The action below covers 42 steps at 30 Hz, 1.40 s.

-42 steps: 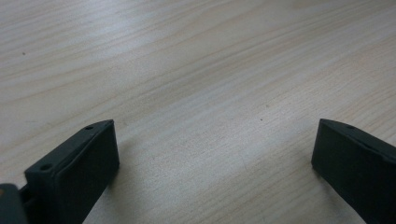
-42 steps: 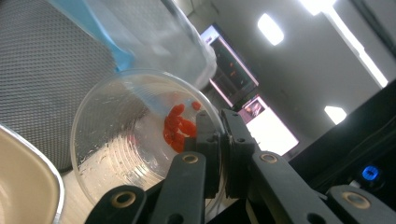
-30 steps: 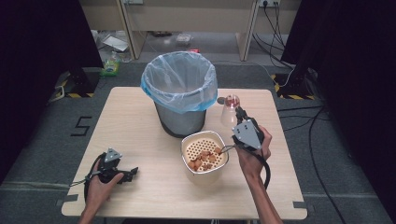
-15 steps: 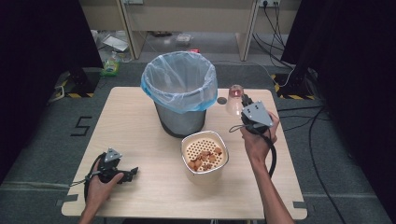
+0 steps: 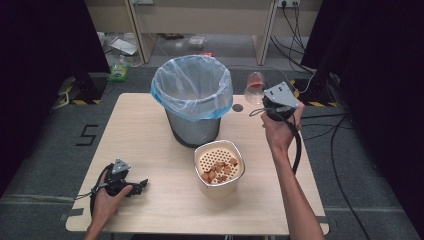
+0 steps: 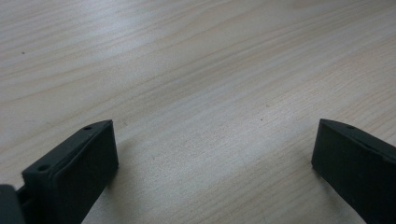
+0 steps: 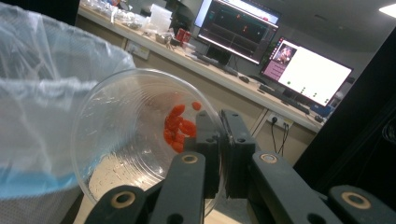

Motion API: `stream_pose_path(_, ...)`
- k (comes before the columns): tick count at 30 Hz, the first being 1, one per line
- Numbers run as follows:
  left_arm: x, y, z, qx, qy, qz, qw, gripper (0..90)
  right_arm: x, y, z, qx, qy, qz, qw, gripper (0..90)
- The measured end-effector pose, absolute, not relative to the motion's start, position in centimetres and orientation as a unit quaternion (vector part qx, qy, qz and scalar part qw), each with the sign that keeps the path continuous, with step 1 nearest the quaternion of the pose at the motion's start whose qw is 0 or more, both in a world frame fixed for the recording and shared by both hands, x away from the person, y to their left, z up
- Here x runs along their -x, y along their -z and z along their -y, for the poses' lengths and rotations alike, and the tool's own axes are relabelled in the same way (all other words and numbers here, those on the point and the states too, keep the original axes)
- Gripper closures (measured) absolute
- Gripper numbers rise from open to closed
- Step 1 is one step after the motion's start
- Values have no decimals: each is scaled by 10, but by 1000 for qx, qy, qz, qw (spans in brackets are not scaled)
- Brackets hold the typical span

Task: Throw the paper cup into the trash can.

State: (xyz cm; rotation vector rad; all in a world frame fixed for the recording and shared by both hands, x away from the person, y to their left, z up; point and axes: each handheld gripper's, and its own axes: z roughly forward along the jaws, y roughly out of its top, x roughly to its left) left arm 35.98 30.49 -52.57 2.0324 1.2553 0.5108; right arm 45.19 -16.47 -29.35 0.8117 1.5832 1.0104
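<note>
Right gripper (image 5: pixel 260 102) is clamped on the rim of a clear plastic cup (image 5: pixel 255 86), held in the air just right of the bin (image 5: pixel 192 102) lined with a pale blue bag (image 5: pixel 172 95). In the right gripper view the cup (image 7: pixel 140 135) is tipped on its side, its mouth facing the camera, with small red pieces (image 7: pixel 180 128) lying against its lower wall beside the jaws; the bag (image 7: pixel 42 93) is close on the left. Left gripper (image 5: pixel 142 184) rests on the near left part of the wooden surface (image 5: pixel 145 145), its jaws wide apart with nothing between them. A cream perforated strainer bowl (image 5: pixel 219 167) holding brownish scraps sits on the surface just near of the bin.
</note>
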Motion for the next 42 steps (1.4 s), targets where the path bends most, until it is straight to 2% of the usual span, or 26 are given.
stream_pose_path(10, -360, 526, -305, -782, -197, -482, 342, 0, -468, 264, 146, -324, -422, -663, 528, 868)
stream_pose_path(17, -360, 526, -305, -782, -197, -482, 342, 0, -479, 245, 117, -306, -431, -672, 518, 868)
stream_pose_path(32, -360, 526, -305, -782, -198, -482, 342, 0, -504, 253, 34, -270, -428, -731, 459, 855)
stream_pose_path(36, -360, 526, -305, -782, -198, -482, 342, 0, -511, 259, 22, -282, -423, -742, 438, 770)
stream_pose_path(38, -360, 526, -305, -782, -197, -482, 342, 0, -514, 261, 20, -287, -430, -745, 423, 700)
stream_pose_path(42, -360, 526, -305, -783, -197, -482, 342, 0, -513, 260, 20, -282, -423, -748, 427, 633)
